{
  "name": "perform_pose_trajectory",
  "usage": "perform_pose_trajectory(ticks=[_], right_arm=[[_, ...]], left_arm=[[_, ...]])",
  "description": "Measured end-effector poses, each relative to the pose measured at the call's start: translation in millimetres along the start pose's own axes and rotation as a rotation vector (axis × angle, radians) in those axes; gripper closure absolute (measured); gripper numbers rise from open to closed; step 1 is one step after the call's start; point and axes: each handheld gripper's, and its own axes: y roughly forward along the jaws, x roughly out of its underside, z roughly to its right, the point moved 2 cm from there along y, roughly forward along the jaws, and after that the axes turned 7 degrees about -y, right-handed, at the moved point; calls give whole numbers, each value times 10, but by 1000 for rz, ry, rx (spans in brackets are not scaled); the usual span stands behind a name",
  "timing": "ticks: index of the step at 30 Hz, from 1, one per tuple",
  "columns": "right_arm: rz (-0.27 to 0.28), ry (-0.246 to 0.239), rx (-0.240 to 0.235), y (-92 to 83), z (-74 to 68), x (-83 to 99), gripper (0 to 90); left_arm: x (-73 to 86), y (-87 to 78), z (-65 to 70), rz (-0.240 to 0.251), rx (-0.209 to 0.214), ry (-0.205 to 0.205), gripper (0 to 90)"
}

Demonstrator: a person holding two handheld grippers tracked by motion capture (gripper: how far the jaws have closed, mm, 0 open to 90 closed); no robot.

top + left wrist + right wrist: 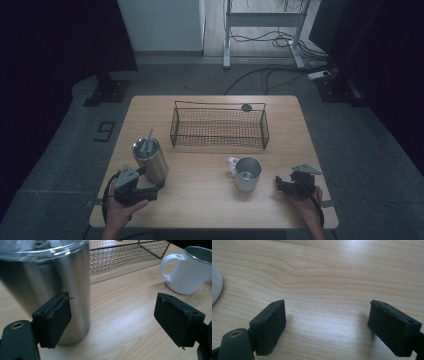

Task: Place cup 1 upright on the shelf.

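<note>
A steel tumbler with a clear lid and a straw stands at the table's near left. My left gripper lies just in front of it and points right, held by a hand. In the left gripper view the tumbler rises close behind the left jaw, and my left gripper stands open with bare wood between its pads. A white mug with a steel inside stands right of centre, its handle to the left. My right gripper rests beside the mug and is open over the tabletop, holding nothing.
A black wire basket sits at the back middle of the wooden table, with a small dark disc behind it. The mug and basket lie ahead of the left jaws. The mug's edge shows at the left of the right gripper view.
</note>
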Motion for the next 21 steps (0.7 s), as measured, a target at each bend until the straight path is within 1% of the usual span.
perform_pose_trajectory(ticks=[1, 3, 7, 19, 20, 21], right_arm=[[0, 0, 0, 0, 0, 0, 145], [0, 0, 0, 0, 0, 0, 145], [0, 0, 0, 0, 0, 0, 145], [0, 0, 0, 0, 0, 0, 145], [0, 0, 0, 0, 0, 0, 145], [0, 0, 0, 0, 0, 0, 145]], left_arm=[[0, 0, 0, 0, 0, 0, 146], [1, -23, -62, 5, -12, -17, 145], [13, -20, -115, 5, -26, -30, 145], [33, 8, -222, 12, -47, -58, 135], [33, 10, -231, 17, -48, -63, 133], [30, 7, -251, 23, -44, -79, 129]])
